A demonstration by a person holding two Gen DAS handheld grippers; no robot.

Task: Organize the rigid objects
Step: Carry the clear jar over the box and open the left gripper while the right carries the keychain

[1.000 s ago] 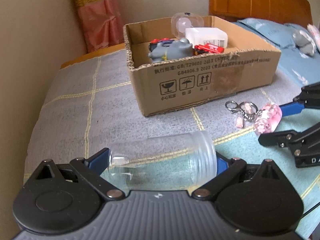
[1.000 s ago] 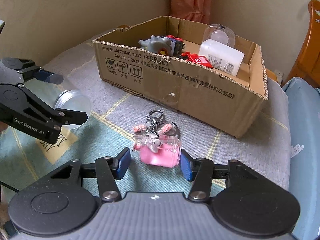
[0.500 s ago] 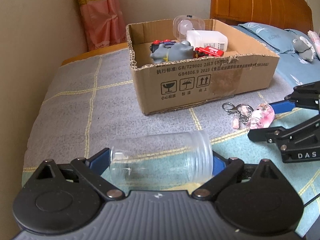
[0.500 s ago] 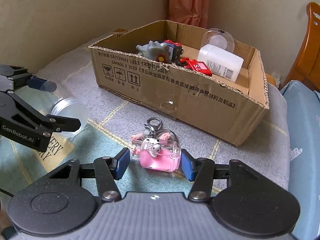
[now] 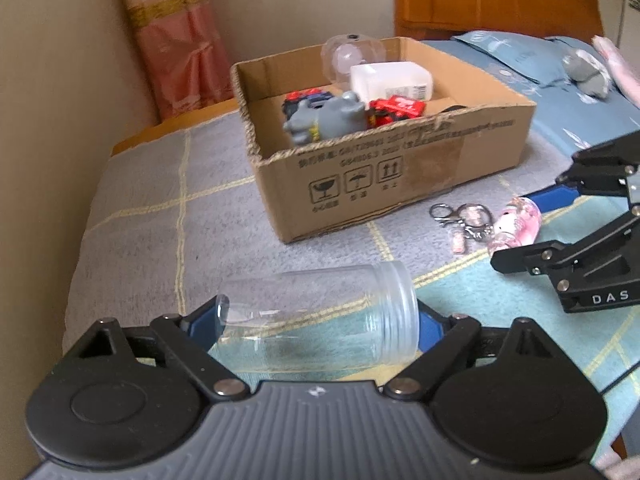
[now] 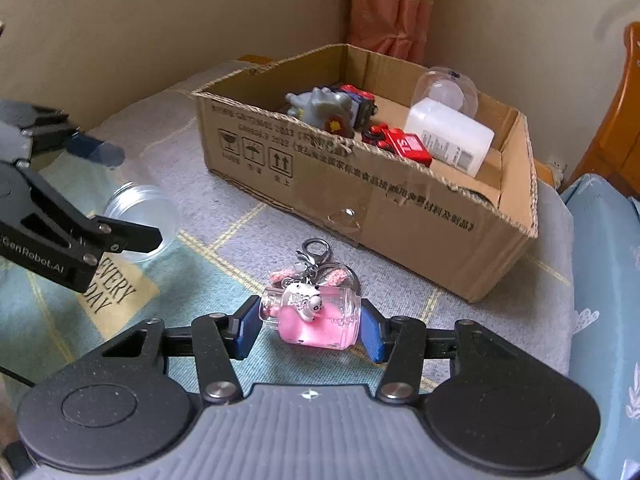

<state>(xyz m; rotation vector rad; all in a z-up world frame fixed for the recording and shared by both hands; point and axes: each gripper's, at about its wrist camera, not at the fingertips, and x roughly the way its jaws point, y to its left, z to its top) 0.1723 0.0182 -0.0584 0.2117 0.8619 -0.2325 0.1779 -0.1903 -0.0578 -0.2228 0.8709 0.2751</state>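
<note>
Left gripper is pinching a clear plastic jar lying sideways across the lower centre of the left wrist view, blue pads pressing its two ends. Right gripper is closing on a pink keychain bottle at lower centre of the right wrist view; the right pad is touching, the left pad looks just beside the glass. Cardboard box is sitting at upper centre, holding a grey toy, red toy car, white bottle.
</note>
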